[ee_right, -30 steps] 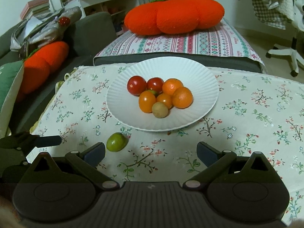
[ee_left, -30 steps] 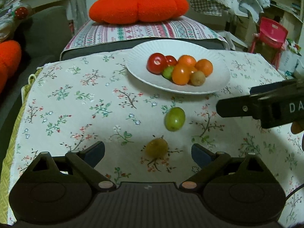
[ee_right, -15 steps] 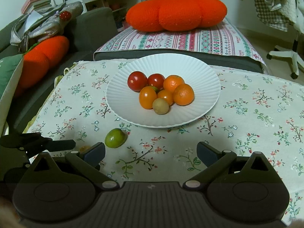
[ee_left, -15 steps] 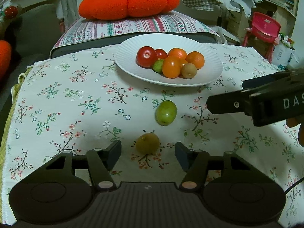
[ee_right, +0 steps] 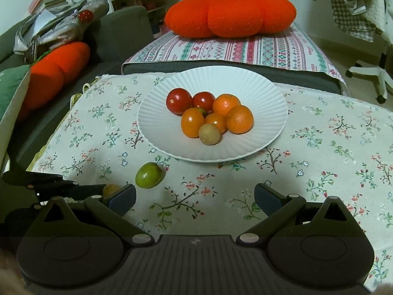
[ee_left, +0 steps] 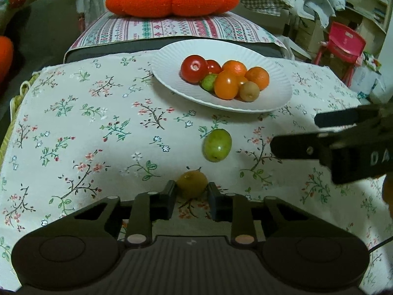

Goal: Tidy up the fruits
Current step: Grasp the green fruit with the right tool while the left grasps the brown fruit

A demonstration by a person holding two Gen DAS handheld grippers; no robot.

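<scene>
Left gripper (ee_left: 192,191) has just been closing and now sits clamped on the brown fruit (ee_left: 192,183) — pads meet its two flanks, fruit still resting on the cloth (ee_left: 73,127), not lifted. Right gripper (ee_right: 195,196) stands wide, nothing between its fingers, hovering over bare cloth in front of the plate (ee_right: 157,132). Green fruit (ee_left: 217,145) lies loose on the cloth just beyond the brown one, between it and the plate rim, apart from both. Plate already carries a pile: two red, several orange, one brown, one small green partly hidden. Handling, as judged: the brown fruit is small, round, likely light and fairly firm, with a dull skin that should give the pads some bite; still a round body can squirt out if the pads sit off its widest line, so hold across the middle, as now appears the case. Hard squeeze could bruise or split it — keep force modest. Cloth is soft over a cushion, so a dropped fruit may roll. Green fruit looks smooth and glossy, probably slicker; take it across its short axis. Placing on the pile risks nudging the others; an open patch of plate looks safer.
</scene>
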